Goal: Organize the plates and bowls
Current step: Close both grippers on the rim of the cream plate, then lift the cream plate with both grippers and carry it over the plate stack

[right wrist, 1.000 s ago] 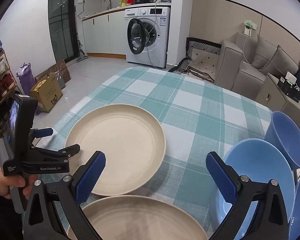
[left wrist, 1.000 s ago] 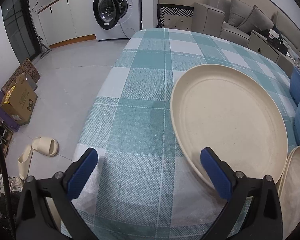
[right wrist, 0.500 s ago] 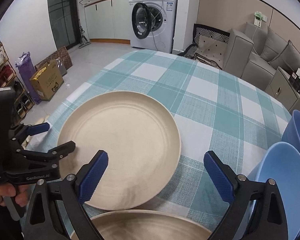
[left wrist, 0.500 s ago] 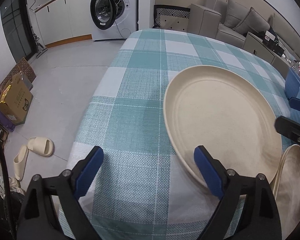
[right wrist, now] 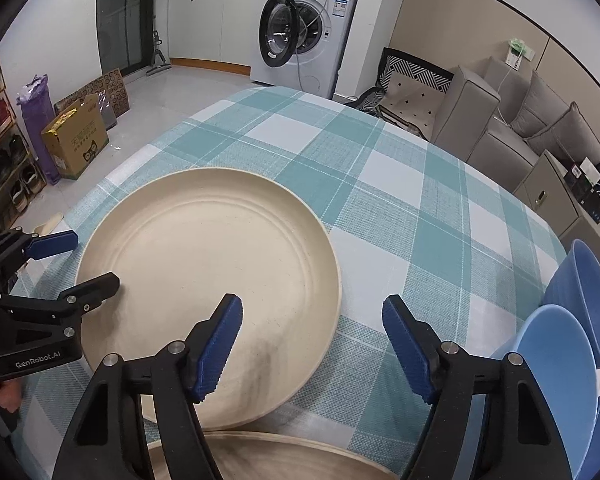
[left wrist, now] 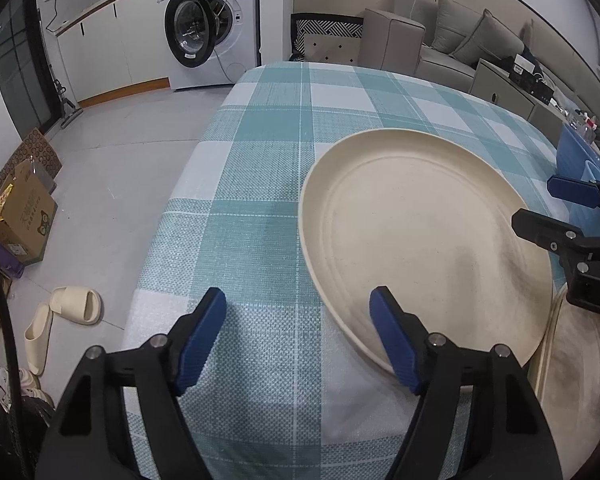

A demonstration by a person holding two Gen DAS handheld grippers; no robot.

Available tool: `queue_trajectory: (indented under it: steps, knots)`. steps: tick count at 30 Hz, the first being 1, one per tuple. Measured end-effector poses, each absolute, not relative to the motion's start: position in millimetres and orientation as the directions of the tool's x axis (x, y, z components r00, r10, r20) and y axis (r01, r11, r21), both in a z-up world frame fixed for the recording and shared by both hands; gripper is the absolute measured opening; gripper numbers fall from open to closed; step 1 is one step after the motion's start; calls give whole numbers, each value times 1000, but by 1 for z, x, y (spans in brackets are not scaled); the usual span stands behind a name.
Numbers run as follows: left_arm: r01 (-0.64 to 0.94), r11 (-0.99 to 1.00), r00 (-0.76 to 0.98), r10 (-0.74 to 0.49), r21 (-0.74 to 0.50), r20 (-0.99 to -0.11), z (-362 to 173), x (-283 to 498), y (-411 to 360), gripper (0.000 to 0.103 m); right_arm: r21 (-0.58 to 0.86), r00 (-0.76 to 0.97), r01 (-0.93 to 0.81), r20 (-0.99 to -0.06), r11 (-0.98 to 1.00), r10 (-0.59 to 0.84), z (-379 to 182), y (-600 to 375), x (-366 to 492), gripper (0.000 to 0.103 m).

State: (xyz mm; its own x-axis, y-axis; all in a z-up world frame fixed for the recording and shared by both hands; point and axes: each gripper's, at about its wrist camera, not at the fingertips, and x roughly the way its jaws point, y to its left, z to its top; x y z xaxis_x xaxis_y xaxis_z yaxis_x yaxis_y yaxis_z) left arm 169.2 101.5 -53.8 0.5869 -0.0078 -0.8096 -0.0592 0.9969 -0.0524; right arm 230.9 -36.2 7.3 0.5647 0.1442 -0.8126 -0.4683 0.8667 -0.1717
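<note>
Closing both claws astride empty cream plate (left wrist: 420, 232) rim

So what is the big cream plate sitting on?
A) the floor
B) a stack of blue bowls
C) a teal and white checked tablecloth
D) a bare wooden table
C: the big cream plate lies flat on the teal and white checked tablecloth, while the blue bowls stand apart at the table's right side.
</note>
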Motion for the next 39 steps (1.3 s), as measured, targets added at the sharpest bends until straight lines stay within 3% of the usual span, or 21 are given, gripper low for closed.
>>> queue_trajectory:
  steps: [14, 27, 33, 39]
  knots:
    - [-29, 997, 598, -45, -78, -800, -53, 166, 105, 53, -122, 494, -480, -856, 869, 153, -12, -34, 242, 61]
    - [-6, 994, 600, -80, -105, -796, -52, 164, 101, 36, -121, 491, -475, -859, 872, 149, -18, -37, 242, 26]
    - [10, 994, 599, -96, -113, -795, -51, 164, 96, 24, -126, 505, -472, -850, 873, 150, -16, -38, 240, 23]
    - [2, 994, 597, -90, -110, -797, -50, 164, 94, 23, -128, 510, -476, -846, 870, 155, -14, -39, 237, 23]
